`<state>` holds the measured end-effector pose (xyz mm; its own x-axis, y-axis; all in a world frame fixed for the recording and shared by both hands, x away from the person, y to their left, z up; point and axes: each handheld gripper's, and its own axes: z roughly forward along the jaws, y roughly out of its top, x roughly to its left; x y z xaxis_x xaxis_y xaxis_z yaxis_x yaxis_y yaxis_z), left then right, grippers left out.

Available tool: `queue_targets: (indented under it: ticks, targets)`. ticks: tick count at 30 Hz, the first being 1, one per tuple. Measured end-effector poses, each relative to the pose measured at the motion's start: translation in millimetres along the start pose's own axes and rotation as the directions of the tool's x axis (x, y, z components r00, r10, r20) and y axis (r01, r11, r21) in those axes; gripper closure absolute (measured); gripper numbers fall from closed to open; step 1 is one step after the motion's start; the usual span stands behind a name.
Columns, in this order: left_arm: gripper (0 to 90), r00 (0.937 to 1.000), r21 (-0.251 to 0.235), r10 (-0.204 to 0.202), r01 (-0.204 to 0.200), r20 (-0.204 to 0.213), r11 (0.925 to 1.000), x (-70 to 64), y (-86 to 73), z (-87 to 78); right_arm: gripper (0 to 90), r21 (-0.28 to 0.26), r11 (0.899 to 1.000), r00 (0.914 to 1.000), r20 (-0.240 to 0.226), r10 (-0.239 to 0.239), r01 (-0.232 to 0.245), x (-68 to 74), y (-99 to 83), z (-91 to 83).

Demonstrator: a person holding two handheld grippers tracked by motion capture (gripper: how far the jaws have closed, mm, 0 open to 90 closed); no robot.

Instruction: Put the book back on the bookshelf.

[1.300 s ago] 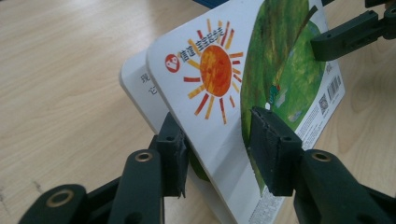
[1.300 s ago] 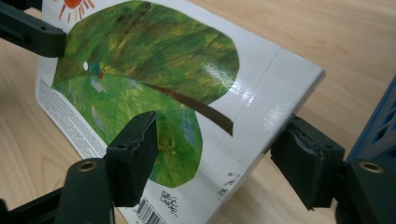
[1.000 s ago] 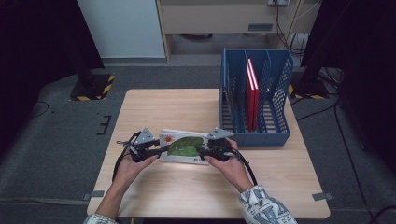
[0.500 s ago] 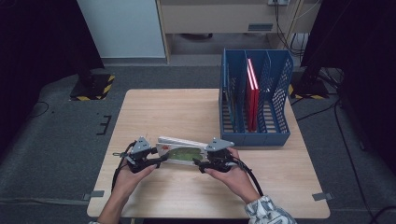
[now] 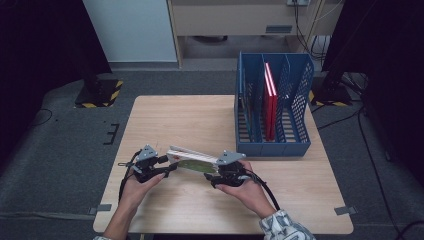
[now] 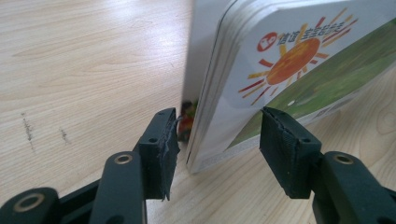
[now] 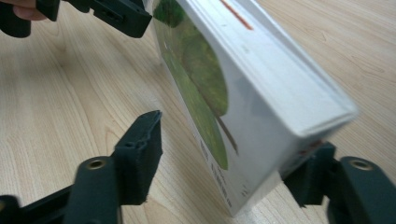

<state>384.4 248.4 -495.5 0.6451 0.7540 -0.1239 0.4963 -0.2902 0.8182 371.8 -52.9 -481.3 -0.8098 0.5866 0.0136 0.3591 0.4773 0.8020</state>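
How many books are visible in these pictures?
2: a picture book stands on edge on the table between both tools; a red book stands in the blue rack. More may be hidden there.

A thick white picture book [image 5: 193,161] shows a sun and green hill. It stands tilted on its edge on the worktop [image 5: 200,120].
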Motion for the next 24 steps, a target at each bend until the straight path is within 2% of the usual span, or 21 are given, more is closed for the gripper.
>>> queue_targets:
  ticks: [5,8,9,12,15,18,21,24]
  targets:
    - [44.1,0.9998,0.002,0.002,-0.002,-0.019,1.0,1.2,1.3,0.6,49.5,-0.024,0.999,0.9997,0.008,0.024,-0.024,-3.5,-2.3,-0.2]
    - [43.0,0.9996,-0.003,-0.015,0.015,-0.024,0.9999,4.3,2.4,3.4,59.3,-0.032,0.999,0.9993,0.008,0.037,-0.037,-5.6,-2.2,-0.8]
    - [42.4,0.9994,-0.008,-0.024,0.024,-0.027,0.9997,5.5,3.1,4.7,60.5,-0.035,0.998,0.9989,0.008,0.046,-0.045,-6.6,-2.1,-0.6]
    - [40.5,0.9993,-0.013,-0.015,0.015,-0.035,0.9998,7.9,3.6,3.7,62.4,-0.037,0.998,0.9987,0.012,0.049,-0.048,-6.7,-1.2,0.6]
    - [37.5,0.9992,-0.008,-0.012,0.012,-0.038,0.9999,9.3,2.7,1.8,64.1,-0.04,0.999,0.9993,0.01,0.036,-0.035,-5.6,-1.1,1.1]
    - [34.3,0.9982,0.022,-0.012,0.014,-0.059,0.9997,12.1,0.2,0.8,68.2,-0.04,0.999,0.9998,-0.001,0.019,-0.019,-2.7,-0.9,1.3]
    - [29.5,0.9961,0.061,0.017,-0.011,-0.087,0.9981,14.2,-1.1,0.6,69.6,-0.038,0.999,1.0,-0.009,0.004,-0.004,-0.1,-0.9,0.9]
    - [25.5,0.9909,0.103,0.048,-0.035,-0.125,0.9941,20.2,-4.3,0.5,70.5,-0.037,0.999,0.9999,-0.012,-0.003,0.003,2.1,-0.8,0.4]
